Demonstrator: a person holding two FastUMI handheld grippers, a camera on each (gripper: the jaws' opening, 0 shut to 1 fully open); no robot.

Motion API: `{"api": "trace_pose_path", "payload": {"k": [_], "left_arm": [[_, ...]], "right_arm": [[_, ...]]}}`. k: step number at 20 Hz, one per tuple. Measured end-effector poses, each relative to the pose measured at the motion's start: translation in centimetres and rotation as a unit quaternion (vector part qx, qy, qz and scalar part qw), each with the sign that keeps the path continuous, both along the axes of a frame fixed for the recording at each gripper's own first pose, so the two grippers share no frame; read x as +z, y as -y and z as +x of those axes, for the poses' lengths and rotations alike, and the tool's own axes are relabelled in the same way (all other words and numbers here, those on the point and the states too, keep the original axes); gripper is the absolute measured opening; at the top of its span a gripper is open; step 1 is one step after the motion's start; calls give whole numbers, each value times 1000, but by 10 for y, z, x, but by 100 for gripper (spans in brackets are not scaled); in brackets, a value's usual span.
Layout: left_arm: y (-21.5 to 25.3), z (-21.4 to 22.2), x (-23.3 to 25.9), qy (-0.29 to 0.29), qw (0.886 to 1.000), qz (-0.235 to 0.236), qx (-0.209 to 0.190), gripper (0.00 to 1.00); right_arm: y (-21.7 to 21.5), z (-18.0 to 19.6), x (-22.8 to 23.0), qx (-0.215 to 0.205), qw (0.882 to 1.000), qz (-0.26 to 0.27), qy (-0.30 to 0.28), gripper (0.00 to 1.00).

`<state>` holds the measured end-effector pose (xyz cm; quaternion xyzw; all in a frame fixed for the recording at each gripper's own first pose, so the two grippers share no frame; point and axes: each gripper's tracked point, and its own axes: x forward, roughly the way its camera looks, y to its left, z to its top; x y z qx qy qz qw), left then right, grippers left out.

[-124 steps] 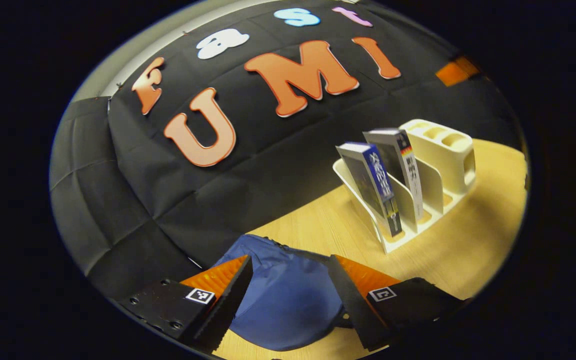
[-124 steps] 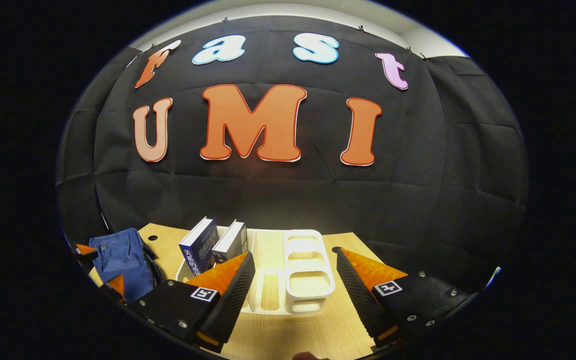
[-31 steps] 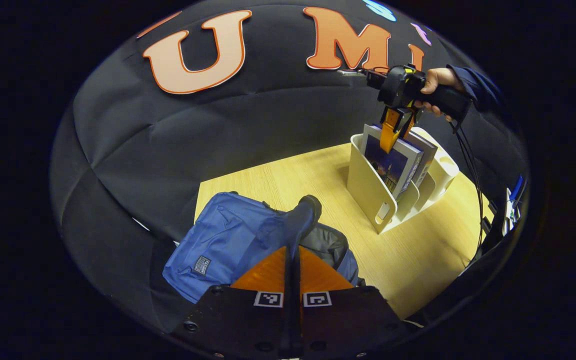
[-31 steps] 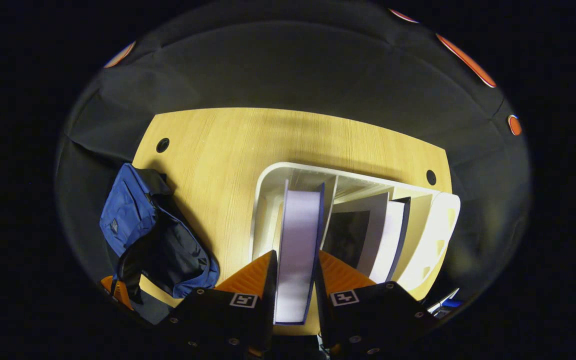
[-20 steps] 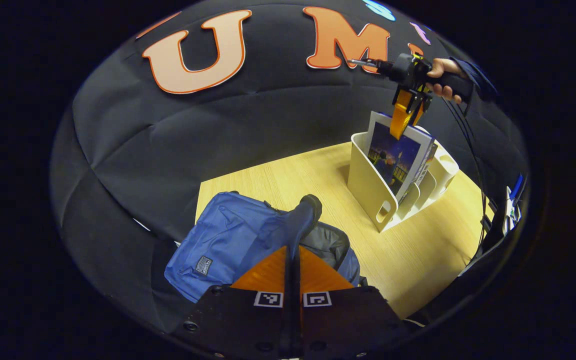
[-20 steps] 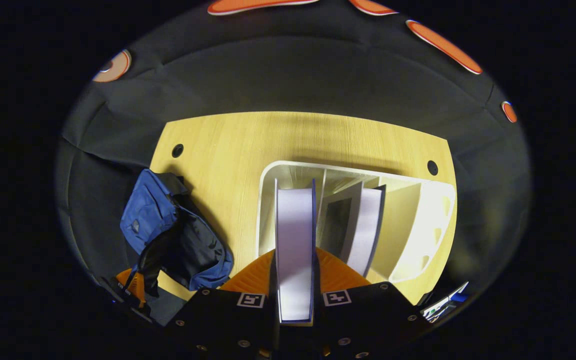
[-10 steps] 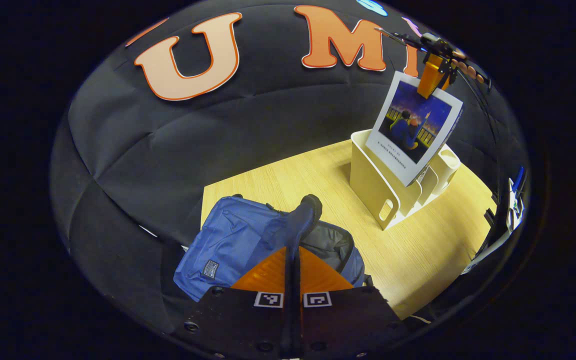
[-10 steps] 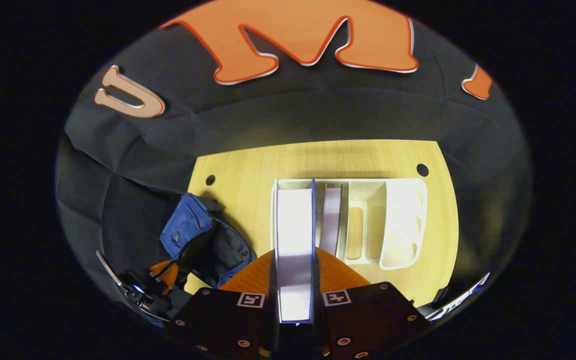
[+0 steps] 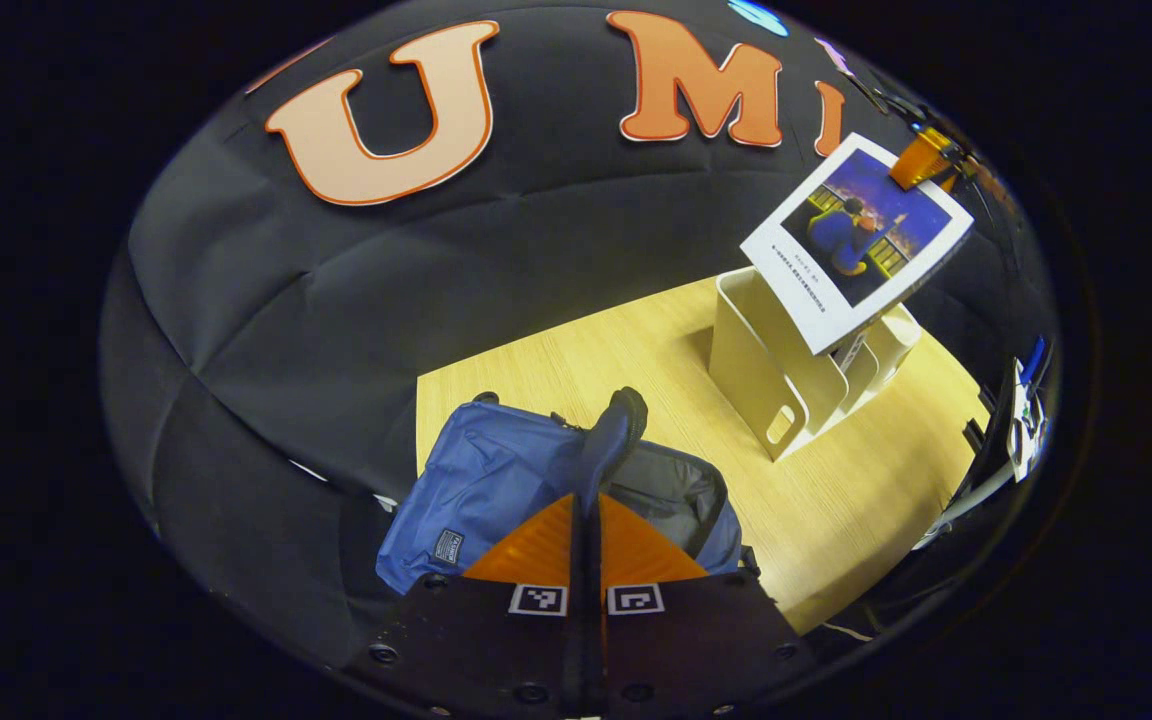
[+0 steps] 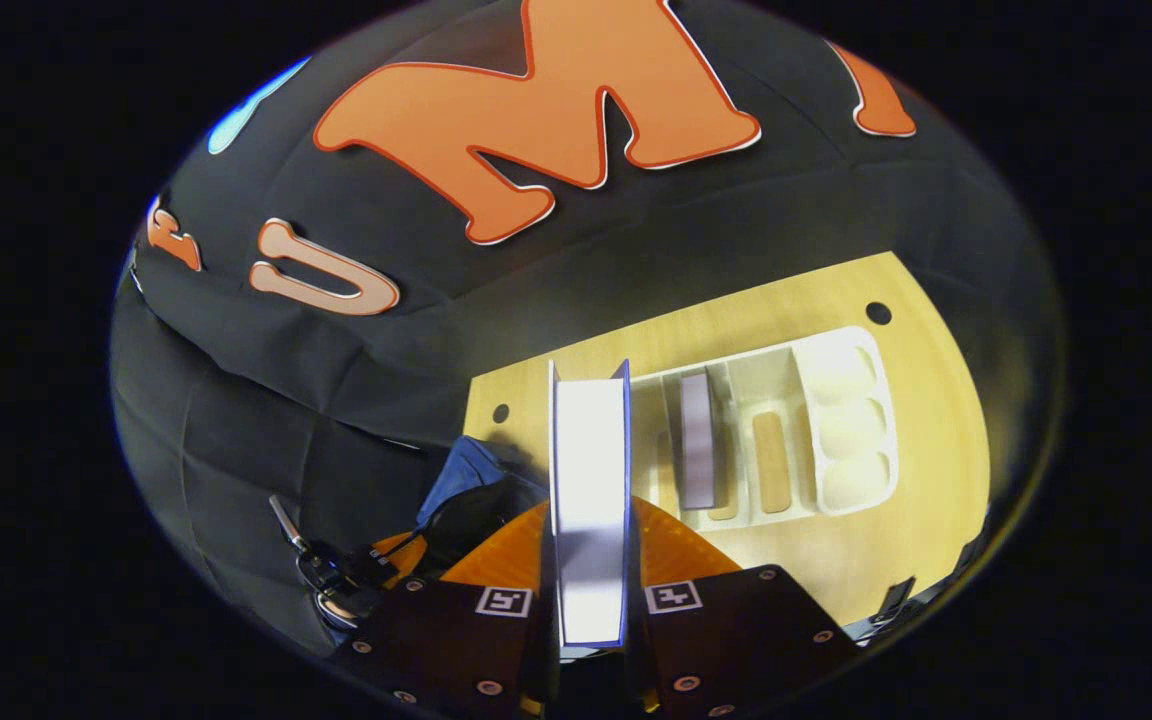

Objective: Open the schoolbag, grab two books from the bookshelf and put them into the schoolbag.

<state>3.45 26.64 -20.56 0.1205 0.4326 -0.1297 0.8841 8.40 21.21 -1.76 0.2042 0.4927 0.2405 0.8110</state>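
The right tongs [image 10: 591, 560] pinch a book [image 10: 590, 480] by its top edge, one finger on each cover, so the page block faces the camera and the book's long axis runs straight ahead of the tongs. In the left gripper view the same book [image 9: 856, 240] hangs in the air, tilted, above the cream bookshelf [image 9: 766, 360] and clear of its slots. A second book [image 10: 698, 450] stands in a middle slot of the bookshelf [image 10: 836, 420], which sits toward the right edge of the tabletop [image 10: 936, 480].

The schoolbag [image 9: 496, 480] lies at the left edge of the tabletop [image 9: 636, 350], well apart from the bookshelf. The left tongs [image 9: 586, 530] are pressed together on its dark flap or strap [image 9: 611, 440], lifting it so the grey lining of the mouth [image 9: 666, 490] shows, opening toward the bookshelf side. In the right gripper view the schoolbag [image 10: 466, 470] lies to the left of the carried book and below it, partly hidden behind the tongs.

The move ahead likely turns on this: the book must travel left and down, with its long axis turned to line up with the held-open mouth. The right tongs carry it; the left tongs are the nearer pair but are busy keeping the bag open.
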Motion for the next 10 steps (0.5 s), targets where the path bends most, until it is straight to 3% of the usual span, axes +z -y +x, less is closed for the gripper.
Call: {"api": "trace_pose_path", "payload": {"k": [10], "left_arm": [[-5,9,3,-23,999,-30,13,1]], "right_arm": [[-52,-47,-52,-6,993,102,-58,25]]}}
